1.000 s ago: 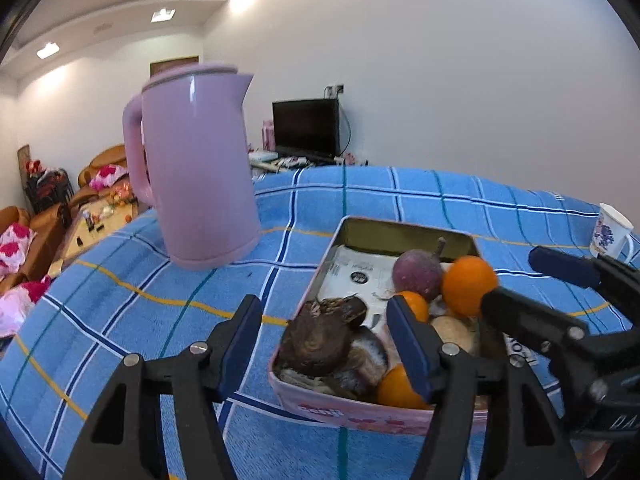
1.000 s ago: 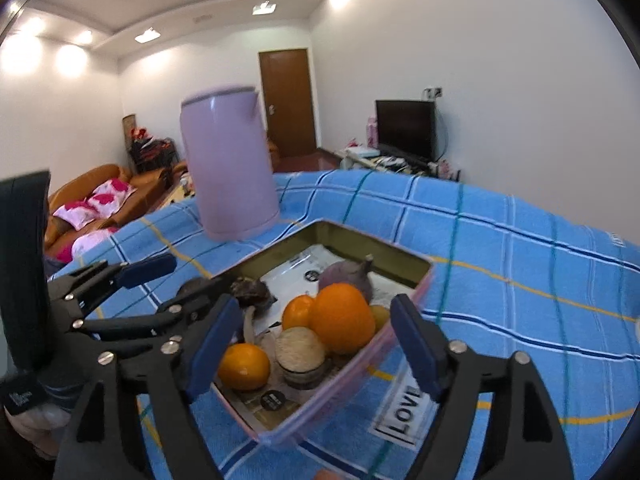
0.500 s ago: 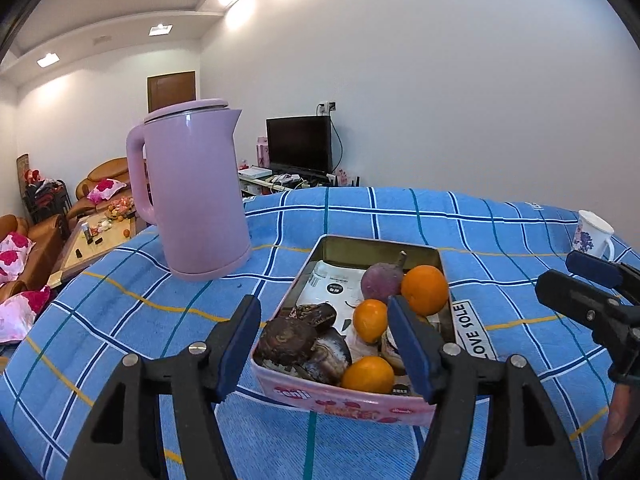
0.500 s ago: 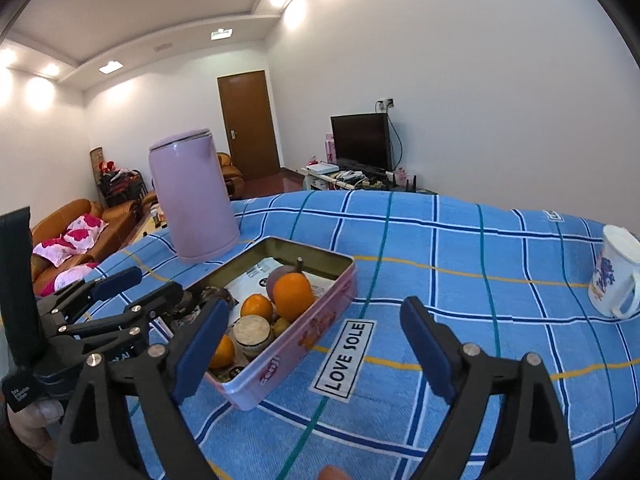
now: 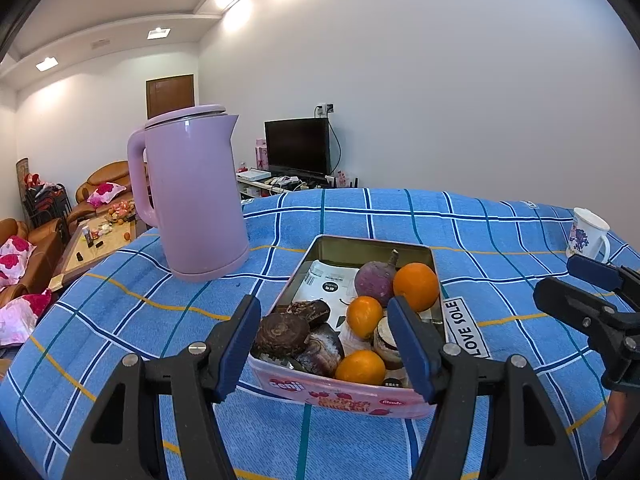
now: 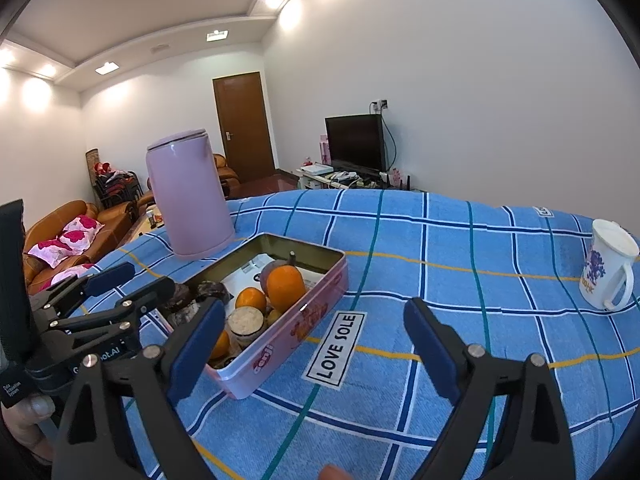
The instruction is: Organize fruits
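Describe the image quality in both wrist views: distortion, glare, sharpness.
Left wrist view: fisheye bows the checked tablecloth, dark vignette fills the corners, ceiling lights flare on the wall, and the fruit tin is sharp. Right wrist view: same curvature, glare around the ceiling spots, and the mug stays crisp near the edge.
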Demonstrator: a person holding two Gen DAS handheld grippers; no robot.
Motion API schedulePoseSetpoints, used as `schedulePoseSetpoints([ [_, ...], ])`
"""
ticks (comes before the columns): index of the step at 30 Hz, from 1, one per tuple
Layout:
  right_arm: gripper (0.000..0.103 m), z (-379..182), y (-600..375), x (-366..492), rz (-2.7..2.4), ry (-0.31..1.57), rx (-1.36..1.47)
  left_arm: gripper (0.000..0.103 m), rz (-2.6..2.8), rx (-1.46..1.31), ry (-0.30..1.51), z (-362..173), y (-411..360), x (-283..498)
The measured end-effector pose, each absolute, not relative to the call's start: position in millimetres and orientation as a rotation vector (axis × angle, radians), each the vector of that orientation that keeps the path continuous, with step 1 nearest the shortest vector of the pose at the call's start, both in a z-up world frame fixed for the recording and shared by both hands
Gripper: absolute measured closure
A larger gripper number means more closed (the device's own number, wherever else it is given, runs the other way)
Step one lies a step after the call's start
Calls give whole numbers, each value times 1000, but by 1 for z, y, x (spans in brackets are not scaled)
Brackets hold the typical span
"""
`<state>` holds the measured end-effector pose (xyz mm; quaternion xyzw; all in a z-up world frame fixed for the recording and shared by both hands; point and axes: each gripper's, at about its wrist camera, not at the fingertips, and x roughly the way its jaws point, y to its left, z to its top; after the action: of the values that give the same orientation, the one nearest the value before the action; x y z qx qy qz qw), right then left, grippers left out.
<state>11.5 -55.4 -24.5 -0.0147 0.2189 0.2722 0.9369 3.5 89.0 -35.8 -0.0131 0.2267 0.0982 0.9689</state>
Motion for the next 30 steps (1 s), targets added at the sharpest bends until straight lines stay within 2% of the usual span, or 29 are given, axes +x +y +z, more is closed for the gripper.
schedulePoseSetpoints([
  [11, 9, -29, -58, 9, 545, 448, -39, 35, 196, -21, 471, -37, 87, 6],
  [15, 9, -27, -59, 7, 542, 438, -44, 24, 214, -25, 462, -34, 87, 5],
  [30, 9, -21, -59, 3, 549, 422, -58, 23, 216, -8, 456, -32, 82, 6],
])
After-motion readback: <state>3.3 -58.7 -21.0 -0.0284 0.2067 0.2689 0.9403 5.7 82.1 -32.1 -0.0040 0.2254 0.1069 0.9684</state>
